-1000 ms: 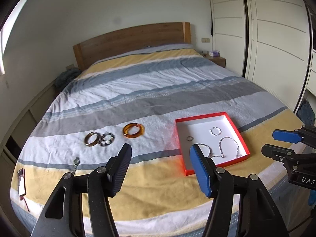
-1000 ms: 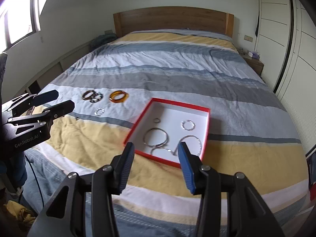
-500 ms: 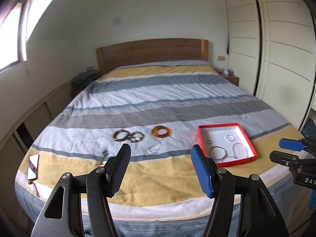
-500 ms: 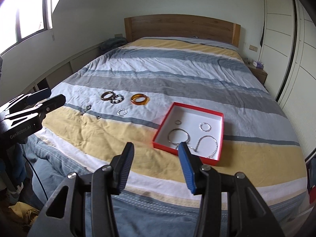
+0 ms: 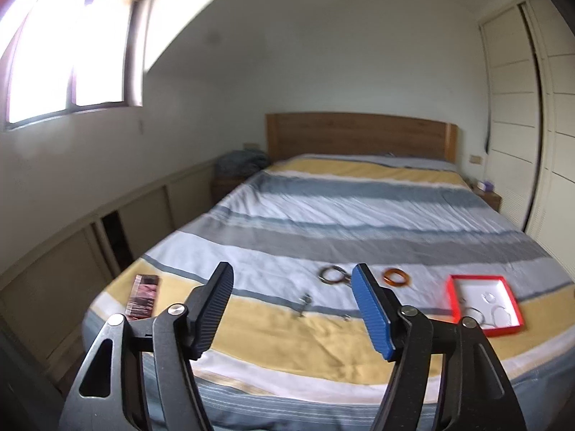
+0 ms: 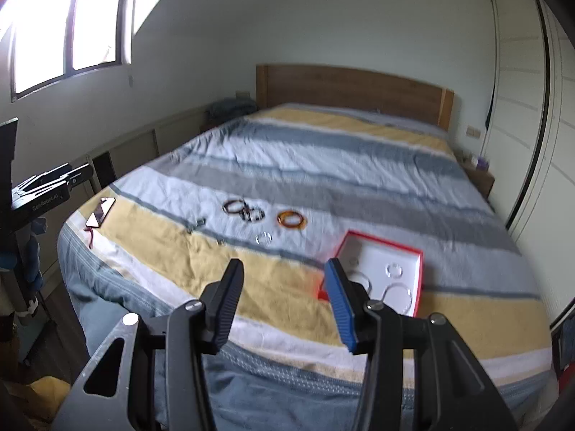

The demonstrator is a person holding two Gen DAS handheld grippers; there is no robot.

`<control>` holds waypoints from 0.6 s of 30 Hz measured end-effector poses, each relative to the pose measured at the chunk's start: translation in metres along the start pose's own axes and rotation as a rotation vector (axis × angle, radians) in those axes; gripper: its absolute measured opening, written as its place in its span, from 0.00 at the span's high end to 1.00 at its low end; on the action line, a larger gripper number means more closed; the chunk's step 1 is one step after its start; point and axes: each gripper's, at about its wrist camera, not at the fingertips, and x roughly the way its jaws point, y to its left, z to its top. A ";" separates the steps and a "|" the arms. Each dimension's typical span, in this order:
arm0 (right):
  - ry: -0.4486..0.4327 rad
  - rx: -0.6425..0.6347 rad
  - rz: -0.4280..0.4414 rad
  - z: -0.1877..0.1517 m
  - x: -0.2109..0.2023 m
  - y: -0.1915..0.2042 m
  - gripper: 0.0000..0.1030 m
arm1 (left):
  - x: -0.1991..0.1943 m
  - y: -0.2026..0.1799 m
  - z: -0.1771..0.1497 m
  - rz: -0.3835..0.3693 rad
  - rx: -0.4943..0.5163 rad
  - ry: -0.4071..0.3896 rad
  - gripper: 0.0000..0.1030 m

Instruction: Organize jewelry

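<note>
A red box (image 6: pixel 381 273) with silver rings and chains in it lies on the striped bed (image 6: pixel 323 165), toward its foot; an amber bangle (image 6: pixel 291 218), a dark bangle (image 6: pixel 234 205) and small silver pieces lie just left of it. The left gripper (image 5: pixel 293 310) hangs above the foot of the bed, its fingers opening on nothing. The right gripper (image 6: pixel 284 301) hangs there too, fingers spread, empty.

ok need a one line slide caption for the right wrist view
Empty right gripper hangs above the striped bed, where an amber bangle lies outside the red tray.
</note>
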 end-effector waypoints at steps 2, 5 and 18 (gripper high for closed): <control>-0.030 -0.001 0.006 0.004 -0.010 0.004 0.50 | -0.006 0.013 0.001 0.011 -0.010 -0.013 0.33; -0.057 0.009 0.022 0.005 -0.019 0.009 0.48 | -0.009 0.026 -0.003 0.028 -0.009 -0.014 0.32; -0.048 0.016 0.053 -0.012 -0.019 0.015 0.48 | -0.014 0.024 -0.031 -0.030 -0.037 -0.001 0.32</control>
